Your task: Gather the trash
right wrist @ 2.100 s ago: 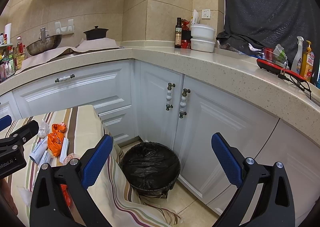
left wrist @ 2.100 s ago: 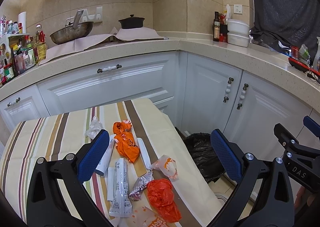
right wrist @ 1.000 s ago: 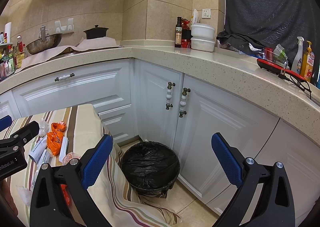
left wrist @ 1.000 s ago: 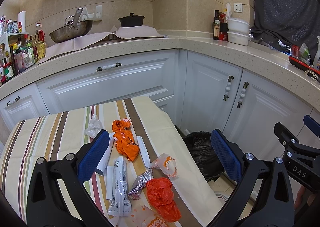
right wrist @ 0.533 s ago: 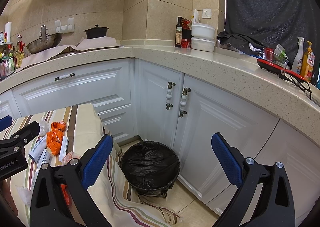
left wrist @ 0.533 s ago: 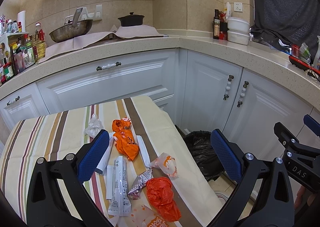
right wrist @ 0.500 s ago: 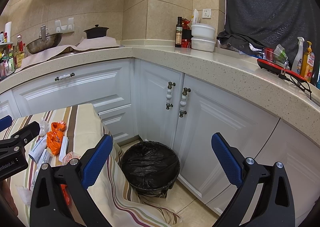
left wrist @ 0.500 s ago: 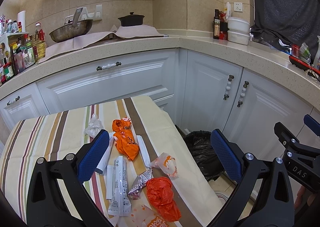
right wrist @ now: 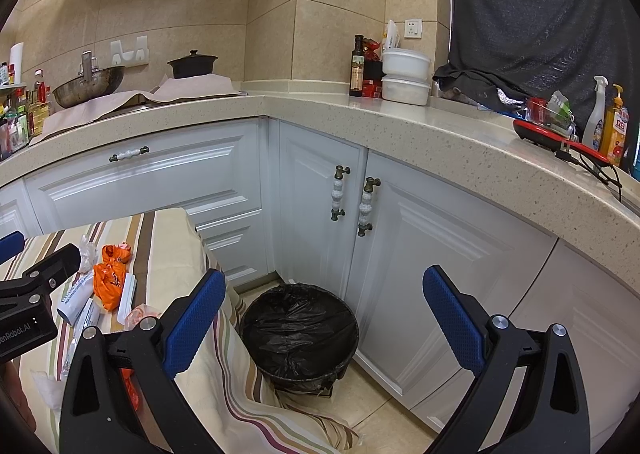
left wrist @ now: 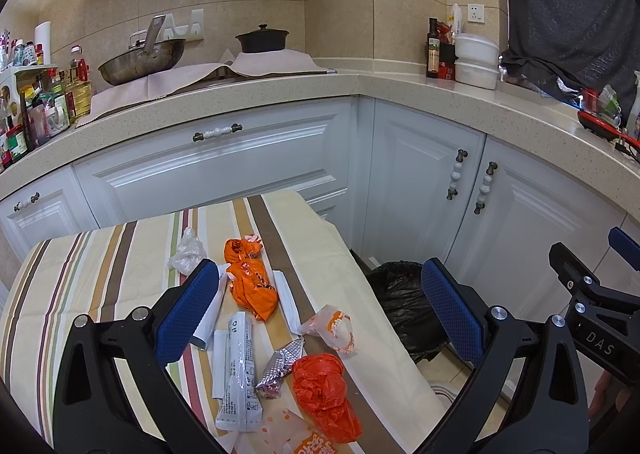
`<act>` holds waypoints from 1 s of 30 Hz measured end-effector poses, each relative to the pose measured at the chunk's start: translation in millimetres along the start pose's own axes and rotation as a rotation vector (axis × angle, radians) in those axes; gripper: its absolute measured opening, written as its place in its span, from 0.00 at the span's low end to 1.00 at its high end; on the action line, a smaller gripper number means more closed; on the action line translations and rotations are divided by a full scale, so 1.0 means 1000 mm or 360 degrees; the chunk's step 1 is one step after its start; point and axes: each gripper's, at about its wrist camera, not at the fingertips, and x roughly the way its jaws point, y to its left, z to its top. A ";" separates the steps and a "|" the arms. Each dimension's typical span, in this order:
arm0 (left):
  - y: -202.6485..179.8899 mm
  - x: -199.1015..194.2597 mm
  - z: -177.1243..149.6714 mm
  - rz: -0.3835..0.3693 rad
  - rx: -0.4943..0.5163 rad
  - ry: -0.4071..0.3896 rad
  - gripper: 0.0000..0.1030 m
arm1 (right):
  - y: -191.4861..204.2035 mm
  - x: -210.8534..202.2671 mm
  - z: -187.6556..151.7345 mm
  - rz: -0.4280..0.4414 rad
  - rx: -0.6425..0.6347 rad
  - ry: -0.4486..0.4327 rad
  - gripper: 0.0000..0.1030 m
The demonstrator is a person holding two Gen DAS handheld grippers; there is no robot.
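Your left gripper (left wrist: 316, 310) hangs above the striped tablecloth (left wrist: 92, 274) with its blue-padded jaws spread wide and nothing between them. Take the crumpled orange plastic wrapper (left wrist: 250, 282) in the middle of that cloth as your landmark. Just beyond it, toward the white cabinets, lies a small crumpled clear plastic bag (left wrist: 187, 252). Touching its near-left side is a white tube-shaped packet (left wrist: 210, 312), partly hidden by your left finger. Just right of the landmark lies a long white paper strip (left wrist: 289, 304). Nearer to you than the landmark lie a flat clear printed wrapper (left wrist: 239, 372), a small crinkled silver foil wrapper (left wrist: 279, 366), a white and orange snack bag (left wrist: 334, 328) and a bunched red-orange plastic bag (left wrist: 323, 388), the foil touching the red-orange bag. At the near edge of the cloth a white paper wrapper with orange print (left wrist: 298, 438) is cut off by the frame.

Right of the landmark, off the table's edge and down on the tiled floor, stands the round bin lined with a black plastic bag (right wrist: 299, 330), close to the white corner cabinet doors (right wrist: 320, 210).

Your right gripper (right wrist: 318, 318) is held over that bin, its jaws likewise wide apart and empty.
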 end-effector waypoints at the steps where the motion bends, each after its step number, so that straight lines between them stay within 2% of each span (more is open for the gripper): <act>1: 0.000 0.000 0.000 -0.0001 -0.0001 0.0000 0.96 | -0.001 0.000 0.000 -0.0001 -0.0001 -0.0001 0.94; 9: 0.005 0.002 -0.004 0.0012 -0.0004 0.0019 0.96 | 0.003 0.001 -0.003 0.0013 -0.0009 0.0011 0.94; 16: 0.020 0.001 -0.011 0.0060 -0.0016 0.0055 0.96 | 0.021 0.003 -0.010 0.0083 -0.0058 0.0025 0.94; 22: 0.042 0.002 -0.028 0.0130 -0.0037 0.0120 0.96 | 0.046 0.005 -0.022 0.0197 -0.0112 0.0044 0.94; 30: 0.093 -0.002 -0.060 0.0267 -0.0138 0.0226 0.96 | 0.087 0.009 -0.051 0.0413 -0.0220 0.0134 0.93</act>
